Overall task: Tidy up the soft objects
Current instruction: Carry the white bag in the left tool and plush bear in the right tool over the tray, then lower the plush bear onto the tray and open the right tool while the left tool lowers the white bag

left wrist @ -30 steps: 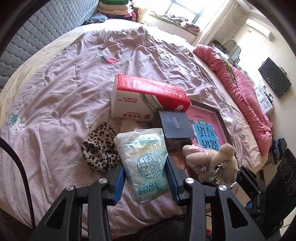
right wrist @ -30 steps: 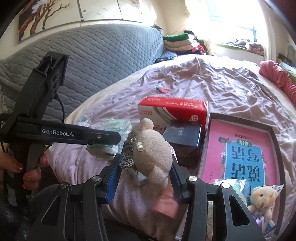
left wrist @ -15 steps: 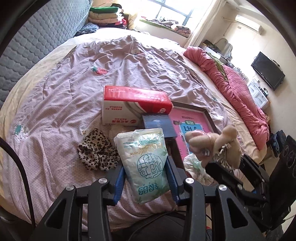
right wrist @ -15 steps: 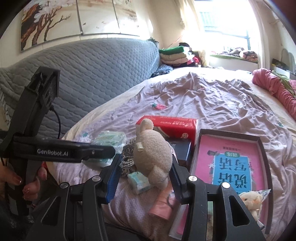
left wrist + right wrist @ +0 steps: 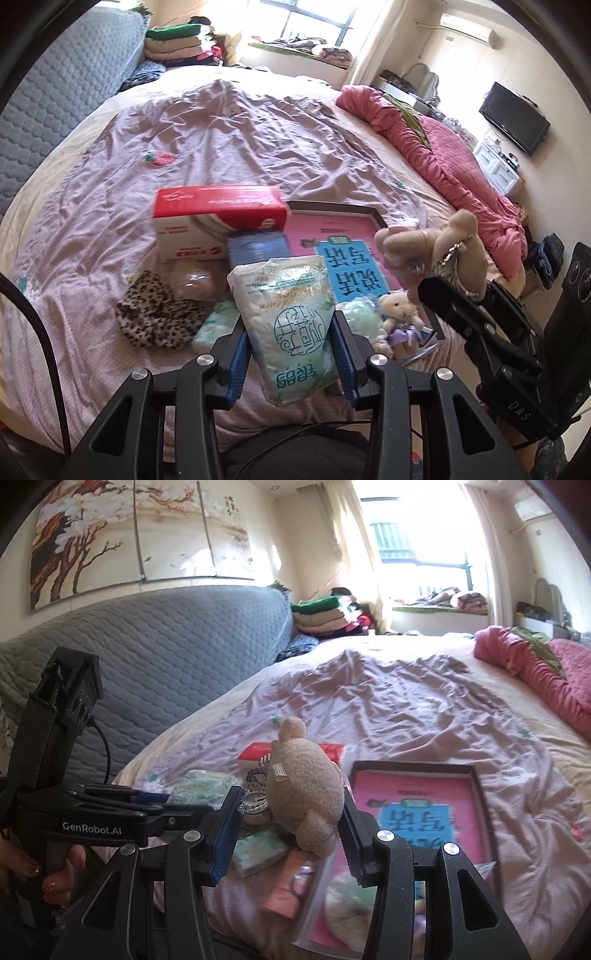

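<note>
Bed [image 5: 258,122]: lilac quilt, clutter near the front edge.
Tray [image 5: 373,216]: dark frame, pink sheet inside, small bear [image 5: 400,314] at its near corner.
Red box [image 5: 218,218]: left of the tray, leopard cloth [image 5: 155,314] in front.
Left claw [image 5: 290,354]: clamped on the wipes pack [image 5: 291,325], held above the quilt.
Right claw [image 5: 291,830]: clamped on the plush toy [image 5: 306,790], off the bed.
</note>
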A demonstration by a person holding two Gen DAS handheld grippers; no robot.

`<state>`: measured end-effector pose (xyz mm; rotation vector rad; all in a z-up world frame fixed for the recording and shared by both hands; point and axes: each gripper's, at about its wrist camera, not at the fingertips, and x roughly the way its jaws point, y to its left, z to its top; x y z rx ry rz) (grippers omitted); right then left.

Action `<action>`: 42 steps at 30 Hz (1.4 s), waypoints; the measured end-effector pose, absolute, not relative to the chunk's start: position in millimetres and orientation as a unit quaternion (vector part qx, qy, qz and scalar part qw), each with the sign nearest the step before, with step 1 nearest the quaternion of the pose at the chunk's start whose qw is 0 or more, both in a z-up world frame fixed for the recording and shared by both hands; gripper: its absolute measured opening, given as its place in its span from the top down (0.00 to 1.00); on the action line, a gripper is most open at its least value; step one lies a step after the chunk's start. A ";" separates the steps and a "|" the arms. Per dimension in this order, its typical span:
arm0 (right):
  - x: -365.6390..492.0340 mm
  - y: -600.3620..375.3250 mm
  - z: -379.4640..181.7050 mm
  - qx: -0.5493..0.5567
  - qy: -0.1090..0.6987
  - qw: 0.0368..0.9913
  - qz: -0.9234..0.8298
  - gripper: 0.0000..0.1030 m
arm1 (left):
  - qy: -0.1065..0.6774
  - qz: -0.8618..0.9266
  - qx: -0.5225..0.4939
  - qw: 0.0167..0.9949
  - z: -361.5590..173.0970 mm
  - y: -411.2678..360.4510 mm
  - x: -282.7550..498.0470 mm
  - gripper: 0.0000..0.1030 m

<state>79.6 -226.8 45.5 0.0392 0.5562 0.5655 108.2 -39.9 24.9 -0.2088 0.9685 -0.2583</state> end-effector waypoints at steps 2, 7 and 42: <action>78.4 -238.7 49.9 0.022 0.265 0.927 0.264 0.51 | 0.463 -0.134 -0.095 0.871 26.5 -50.0 110.2 0.60; 76.2 -274.3 61.8 0.029 0.249 0.942 0.223 0.50 | 0.464 -0.156 -0.081 0.868 29.0 -78.4 117.7 0.60; 93.3 -378.6 13.9 0.104 0.274 0.948 0.128 0.50 | 0.543 -0.209 -0.002 0.813 -60.8 -211.7 157.0 0.60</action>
